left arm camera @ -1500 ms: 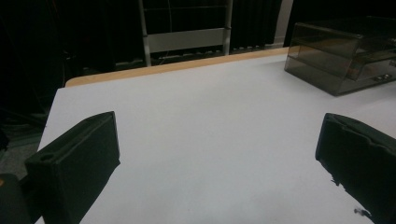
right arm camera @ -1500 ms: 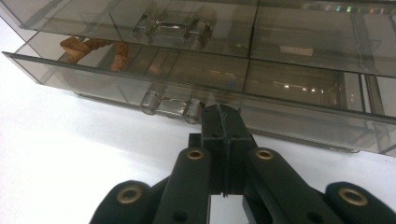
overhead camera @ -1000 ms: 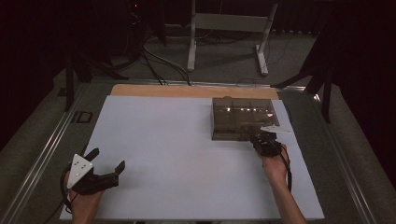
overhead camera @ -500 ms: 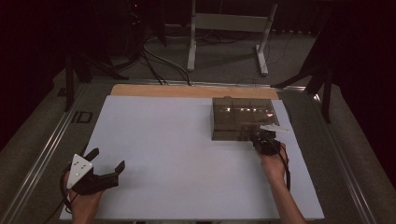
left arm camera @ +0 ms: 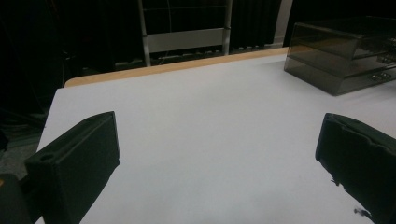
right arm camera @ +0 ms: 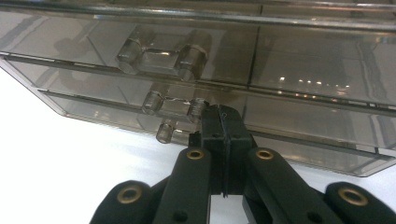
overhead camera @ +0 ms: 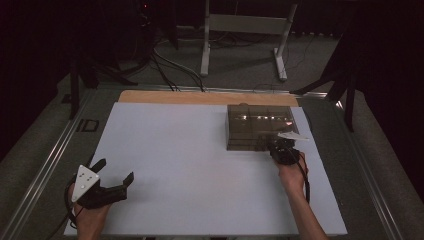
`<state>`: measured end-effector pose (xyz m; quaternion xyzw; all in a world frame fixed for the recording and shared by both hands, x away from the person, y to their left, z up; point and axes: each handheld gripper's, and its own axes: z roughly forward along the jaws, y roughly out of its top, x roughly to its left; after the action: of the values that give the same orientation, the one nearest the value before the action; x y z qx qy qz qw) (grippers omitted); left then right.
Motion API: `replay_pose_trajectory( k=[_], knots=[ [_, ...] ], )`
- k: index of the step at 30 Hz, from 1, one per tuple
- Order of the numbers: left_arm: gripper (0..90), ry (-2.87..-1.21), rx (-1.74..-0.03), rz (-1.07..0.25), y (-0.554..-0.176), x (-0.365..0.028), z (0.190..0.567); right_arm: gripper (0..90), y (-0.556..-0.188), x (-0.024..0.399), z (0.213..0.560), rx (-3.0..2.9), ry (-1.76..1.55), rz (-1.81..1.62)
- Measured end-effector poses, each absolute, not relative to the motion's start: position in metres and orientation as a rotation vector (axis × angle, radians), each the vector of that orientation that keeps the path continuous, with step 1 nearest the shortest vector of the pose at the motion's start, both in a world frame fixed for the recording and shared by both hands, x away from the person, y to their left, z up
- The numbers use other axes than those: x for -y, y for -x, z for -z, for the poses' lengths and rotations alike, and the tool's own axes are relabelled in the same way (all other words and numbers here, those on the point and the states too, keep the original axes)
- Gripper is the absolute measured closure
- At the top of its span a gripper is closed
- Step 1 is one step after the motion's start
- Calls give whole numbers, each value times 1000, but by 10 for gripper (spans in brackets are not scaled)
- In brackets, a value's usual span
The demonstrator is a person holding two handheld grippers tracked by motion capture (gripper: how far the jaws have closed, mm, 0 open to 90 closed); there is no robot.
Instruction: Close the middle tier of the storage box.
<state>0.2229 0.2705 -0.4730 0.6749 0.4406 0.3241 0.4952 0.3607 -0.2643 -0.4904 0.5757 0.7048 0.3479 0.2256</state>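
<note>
Jaws shut at drawer handle [right arm camera: 175, 132]

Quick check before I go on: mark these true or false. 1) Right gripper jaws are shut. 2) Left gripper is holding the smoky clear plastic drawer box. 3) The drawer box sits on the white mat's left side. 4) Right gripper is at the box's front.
1) True: the right gripper has its jaws together, by a drawer handle.
2) False: the left gripper is open and empty, far from the smoky clear plastic drawer box.
3) False: it sits at the far right of the white mat.
4) True.
</note>
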Motion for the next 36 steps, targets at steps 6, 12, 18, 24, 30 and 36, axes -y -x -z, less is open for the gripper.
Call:
replay_pose_trajectory(
  k=[6, 12, 18, 24, 30, 36],
  knots=[
    [12, -1637, -1067, -786, -223, -270, 473, 900, -361, 264, 491, -1943, -1591, -957],
    [12, -1637, -1067, -785, -223, -270, 473, 900, -361, 265, 491, -1947, -1592, -956],
    [12, -1634, -1069, -787, -223, -271, 473, 900, -361, 265, 491, -1953, -1583, -948],
    [12, -1637, -1068, -786, -223, -271, 473, 885, -357, 265, 487, -1955, -1564, -954],
    [12, -1639, -1068, -785, -224, -271, 473, 802, -354, 264, 484, -1968, -1549, -965],
    [12, -1639, -1067, -785, -224, -270, 473, 608, -349, 261, 481, -1988, -1524, -995]
  ],
)
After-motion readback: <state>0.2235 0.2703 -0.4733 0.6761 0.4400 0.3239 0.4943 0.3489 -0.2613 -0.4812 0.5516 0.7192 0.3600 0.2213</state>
